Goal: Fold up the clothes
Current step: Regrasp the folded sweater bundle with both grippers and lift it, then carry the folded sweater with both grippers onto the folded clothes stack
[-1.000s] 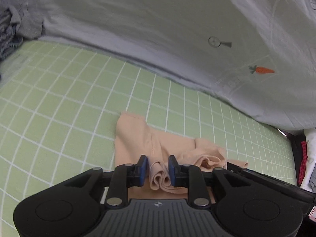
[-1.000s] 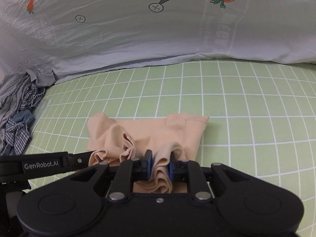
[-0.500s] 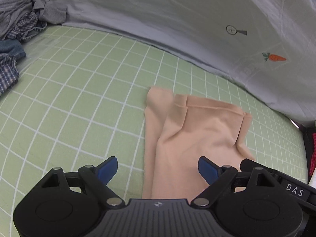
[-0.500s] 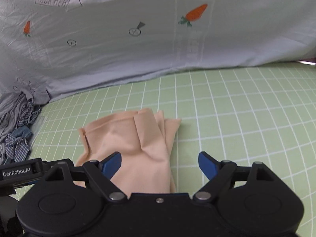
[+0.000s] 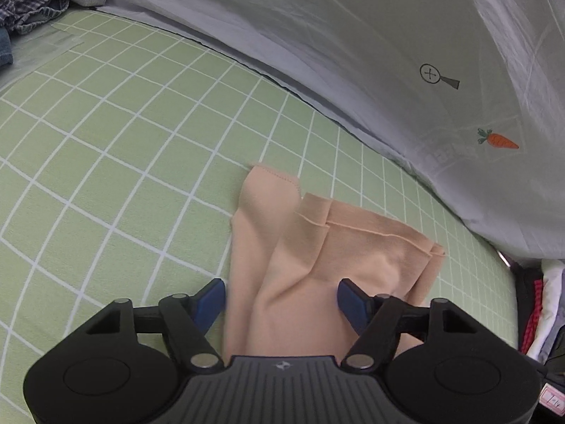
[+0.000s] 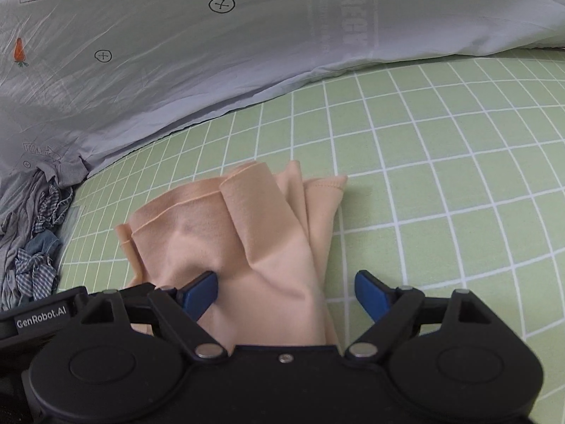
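A peach-coloured garment [image 5: 310, 254] lies folded in layers on the green checked bed sheet [image 5: 116, 162]. My left gripper [image 5: 280, 300] is open just above its near edge, blue fingertips [image 5: 210, 298] spread to either side. In the right wrist view the same garment [image 6: 247, 243] lies under my right gripper [image 6: 286, 291], which is also open and holds nothing. Its left fingertip [image 6: 199, 291] rests against the cloth. The garment's near edge is hidden under both gripper bodies.
A pale grey duvet with carrot prints [image 5: 388, 53] bulges along the far side of the bed [image 6: 176, 53]. A heap of grey and checked clothes [image 6: 31, 247] lies at the left. More cloth, red and white [image 5: 540, 304], sits at the right edge.
A second ago both grippers were shut on bunched cloth. Both have opened and let it go, and the garment now lies flat and folded. Both grippers have drawn slightly back.
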`<state>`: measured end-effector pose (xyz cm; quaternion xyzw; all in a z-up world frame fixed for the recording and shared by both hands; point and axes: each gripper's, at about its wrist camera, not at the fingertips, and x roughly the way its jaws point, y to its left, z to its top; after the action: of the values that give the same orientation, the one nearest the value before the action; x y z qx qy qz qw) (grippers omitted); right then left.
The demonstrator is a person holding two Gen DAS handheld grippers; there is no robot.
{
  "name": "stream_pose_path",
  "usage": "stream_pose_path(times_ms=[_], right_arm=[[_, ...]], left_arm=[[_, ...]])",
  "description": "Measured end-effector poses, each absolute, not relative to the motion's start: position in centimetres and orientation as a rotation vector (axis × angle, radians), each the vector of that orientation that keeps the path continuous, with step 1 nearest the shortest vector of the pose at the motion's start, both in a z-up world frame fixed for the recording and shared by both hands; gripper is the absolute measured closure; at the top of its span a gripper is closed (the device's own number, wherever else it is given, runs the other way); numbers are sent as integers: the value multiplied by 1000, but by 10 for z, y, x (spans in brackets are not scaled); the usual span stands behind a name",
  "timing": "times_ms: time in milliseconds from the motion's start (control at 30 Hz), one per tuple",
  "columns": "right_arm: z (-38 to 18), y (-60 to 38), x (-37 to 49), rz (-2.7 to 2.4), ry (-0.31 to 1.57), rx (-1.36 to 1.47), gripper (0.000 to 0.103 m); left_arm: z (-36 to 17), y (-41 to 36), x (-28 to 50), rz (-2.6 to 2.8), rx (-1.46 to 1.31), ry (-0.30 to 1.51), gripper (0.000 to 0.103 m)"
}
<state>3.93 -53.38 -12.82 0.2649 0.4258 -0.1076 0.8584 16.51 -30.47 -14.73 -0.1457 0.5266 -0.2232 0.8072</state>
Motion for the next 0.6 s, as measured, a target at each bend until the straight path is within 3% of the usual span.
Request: stream_pose_path(times_ms=[67,100,200,600], right_arm=[[-123,-531,36,-219,882,555,45],[-121,-530,34,-215,876,555,47],[-113,-527,30,-204,857,553,80],[-59,-479,-51,-252,777,498,86]], left_arm=[[-149,-309,165,-492,-333,1131,58],[-149,-309,165,-503,-336,1140,72],[-138,-304,157,-532,-373,1124,81],[-66,-276,44,-683,-324,1037,83]])
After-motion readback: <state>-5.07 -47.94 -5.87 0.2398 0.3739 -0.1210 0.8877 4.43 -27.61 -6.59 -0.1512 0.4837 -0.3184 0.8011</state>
